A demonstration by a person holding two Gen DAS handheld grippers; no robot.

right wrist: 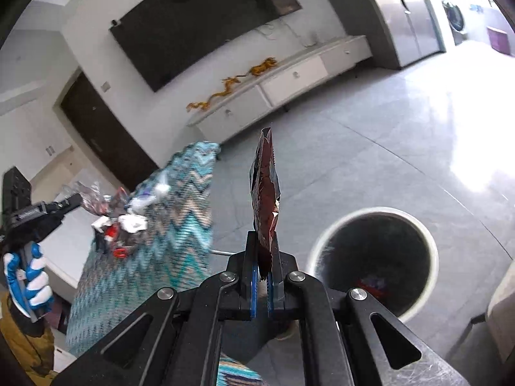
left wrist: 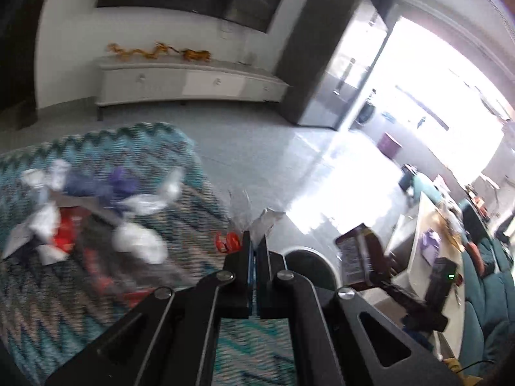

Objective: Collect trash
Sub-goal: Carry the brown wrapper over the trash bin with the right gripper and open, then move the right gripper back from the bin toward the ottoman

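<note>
My left gripper (left wrist: 256, 241) is shut on a crumpled clear plastic wrapper (left wrist: 254, 222) with red bits, lifted off the table. The right wrist view shows the same gripper (right wrist: 74, 200) at far left, held by a hand in a blue-and-white glove (right wrist: 30, 276). My right gripper (right wrist: 262, 251) is shut on the lower edge of a dark red foil packet (right wrist: 265, 189) that stands upright. A round white-rimmed trash bin (right wrist: 379, 211) stands on the floor just right of it, with some trash inside. The bin's rim (left wrist: 307, 249) also peeks out beyond my left fingers. A blurred pile of wrappers and paper (left wrist: 96, 222) lies on the zigzag-patterned tablecloth (left wrist: 64, 305).
A white TV cabinet (right wrist: 289, 80) with golden dragon figures stands against the far wall under a dark screen. Grey tiled floor (right wrist: 370, 148) lies between it and the bin. A teal sofa (left wrist: 492, 289) and a cluttered white table (left wrist: 428, 225) are at the right.
</note>
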